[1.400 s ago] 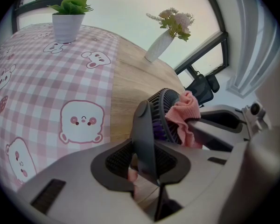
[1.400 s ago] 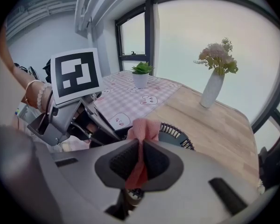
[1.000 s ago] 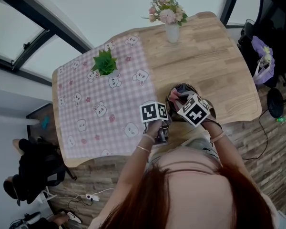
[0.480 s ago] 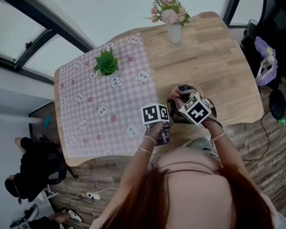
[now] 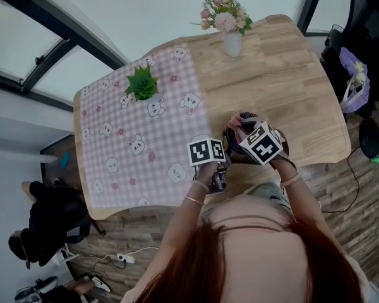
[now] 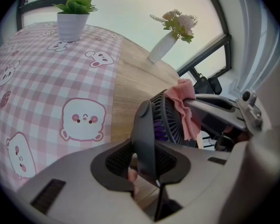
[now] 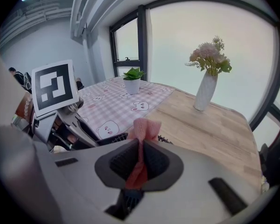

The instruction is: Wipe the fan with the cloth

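At the near edge of the wooden table (image 5: 284,74), toward 5 o'clock from its middle, stands the small dark fan (image 6: 170,120), on bare wood just beside the pink checked tablecloth (image 5: 132,137). The left gripper (image 6: 147,160) has its jaws clamped on the fan's upright stand, so only the stand's width parts them. The right gripper (image 7: 139,164) comes in from 3 o'clock in the left gripper view, its jaws pressed together on the pink cloth (image 7: 142,129). The free end of the cloth drapes over the grille's rim at about 1 o'clock, touching it. A vase (image 5: 232,43) of flowers stands at 12 o'clock from the fan, and a potted plant (image 5: 142,84) at 10 o'clock on the tablecloth.
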`<state>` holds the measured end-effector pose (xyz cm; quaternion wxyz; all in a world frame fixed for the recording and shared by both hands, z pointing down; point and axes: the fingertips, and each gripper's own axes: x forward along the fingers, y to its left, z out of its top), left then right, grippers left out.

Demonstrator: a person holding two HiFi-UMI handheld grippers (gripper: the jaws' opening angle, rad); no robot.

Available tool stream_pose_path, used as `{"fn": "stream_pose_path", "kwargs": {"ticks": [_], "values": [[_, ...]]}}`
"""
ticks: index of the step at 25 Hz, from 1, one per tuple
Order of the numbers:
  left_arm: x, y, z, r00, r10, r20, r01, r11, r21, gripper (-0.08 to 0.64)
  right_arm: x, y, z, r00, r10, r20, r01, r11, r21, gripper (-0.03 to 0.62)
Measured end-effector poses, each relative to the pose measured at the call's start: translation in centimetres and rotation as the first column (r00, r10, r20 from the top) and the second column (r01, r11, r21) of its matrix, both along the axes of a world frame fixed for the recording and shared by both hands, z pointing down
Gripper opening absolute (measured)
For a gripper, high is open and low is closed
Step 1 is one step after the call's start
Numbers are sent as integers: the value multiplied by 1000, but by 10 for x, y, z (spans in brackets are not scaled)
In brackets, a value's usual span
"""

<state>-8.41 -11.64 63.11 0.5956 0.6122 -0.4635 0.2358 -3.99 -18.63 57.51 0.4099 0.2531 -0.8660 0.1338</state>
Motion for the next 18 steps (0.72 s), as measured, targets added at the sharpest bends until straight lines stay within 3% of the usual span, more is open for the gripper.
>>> {"fn": "stream_pose_path", "kwargs": {"ticks": [18], "values": [[0, 0, -1, 1000, -20, 6, 20, 1000, -3, 104, 11, -1, -5, 999, 32, -7, -31, 996, 87, 26]]}}
